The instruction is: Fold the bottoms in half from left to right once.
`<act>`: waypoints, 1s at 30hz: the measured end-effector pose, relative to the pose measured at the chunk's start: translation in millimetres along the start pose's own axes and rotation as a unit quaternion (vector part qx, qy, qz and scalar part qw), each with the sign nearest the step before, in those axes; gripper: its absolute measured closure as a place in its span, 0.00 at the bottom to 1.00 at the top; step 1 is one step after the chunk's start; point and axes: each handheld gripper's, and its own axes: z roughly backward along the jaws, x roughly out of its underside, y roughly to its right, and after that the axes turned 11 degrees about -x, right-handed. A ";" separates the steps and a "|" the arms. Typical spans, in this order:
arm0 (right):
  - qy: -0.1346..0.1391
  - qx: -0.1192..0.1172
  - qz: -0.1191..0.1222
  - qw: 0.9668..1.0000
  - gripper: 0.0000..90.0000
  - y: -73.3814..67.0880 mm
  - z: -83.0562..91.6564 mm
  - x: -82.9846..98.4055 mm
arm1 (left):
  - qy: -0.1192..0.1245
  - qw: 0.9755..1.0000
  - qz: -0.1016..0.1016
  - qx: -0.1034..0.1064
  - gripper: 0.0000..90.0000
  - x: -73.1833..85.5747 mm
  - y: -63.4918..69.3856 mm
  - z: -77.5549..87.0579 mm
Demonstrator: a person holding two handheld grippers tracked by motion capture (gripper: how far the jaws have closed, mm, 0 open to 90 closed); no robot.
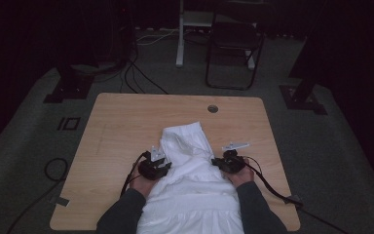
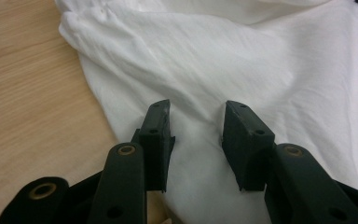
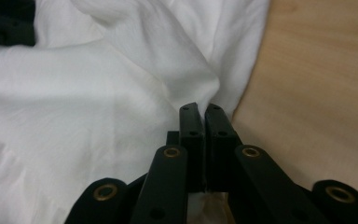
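Right gripper view has the right gripper (image 3: 204,108) pinching the white garment's (image 3: 98,93) three-o'clock edge to anchor it, while the left gripper (image 2: 198,109) gapes empty over the nine-o'clock side.

dark grey sleeves (image 1: 121,210) are worn on both forearms. the left gripper (image 2: 196,123) and right gripper (image 3: 200,114) are built of black links with brass-ringed pivots; black cables (image 1: 268,185) are trailed.
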 end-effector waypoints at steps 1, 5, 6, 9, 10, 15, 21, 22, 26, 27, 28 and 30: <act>-0.006 0.006 0.006 1.000 0.83 -2.6 2.0 0.4 | 0.001 1.000 0.000 -0.001 0.69 0.3 0.0 -0.1; 0.010 0.033 0.047 0.998 0.62 -9.3 7.6 -4.6 | 0.004 1.000 0.001 0.002 0.69 0.5 -0.4 -0.8; 0.021 0.040 0.062 0.997 0.54 -12.1 9.2 -9.2 | 0.004 1.000 0.001 0.003 0.69 0.2 -0.4 -1.2; 0.031 0.050 0.124 0.991 0.42 -23.9 5.5 -32.5 | 0.006 1.000 0.002 0.004 0.69 -0.1 -0.1 -2.0; 0.029 0.044 0.134 0.990 0.39 -26.1 1.4 -38.7 | 0.007 1.000 0.002 0.003 0.69 -0.2 0.1 -2.2; -0.016 0.015 0.170 0.985 0.46 -30.9 -30.6 -56.1 | 0.007 1.000 0.004 0.005 0.68 -0.4 -0.7 -2.4; 0.058 0.082 0.062 0.993 0.92 4.4 -19.8 -74.9 | 0.006 1.000 0.007 0.007 0.66 -0.4 0.4 -2.3; 0.056 0.085 0.037 0.994 0.92 13.3 -20.5 -76.7 | 0.006 1.000 0.004 0.006 0.65 -0.5 0.6 -2.1; 0.015 0.098 0.018 0.995 0.86 30.7 -40.7 -72.8 | 0.005 1.000 0.005 0.006 0.64 -0.6 1.4 -2.2; 0.008 0.101 0.015 0.995 0.83 32.3 -45.2 -70.9 | 0.003 1.000 0.007 0.009 0.63 -1.2 1.0 -2.0; 0.006 0.104 0.013 0.994 0.79 33.5 -48.9 -69.2 | -0.003 1.000 0.010 0.014 0.62 -2.9 0.4 -2.0; 0.014 0.108 0.004 0.994 0.71 34.8 -51.3 -68.2 | -0.006 1.000 0.012 0.013 0.61 -8.8 -1.8 0.1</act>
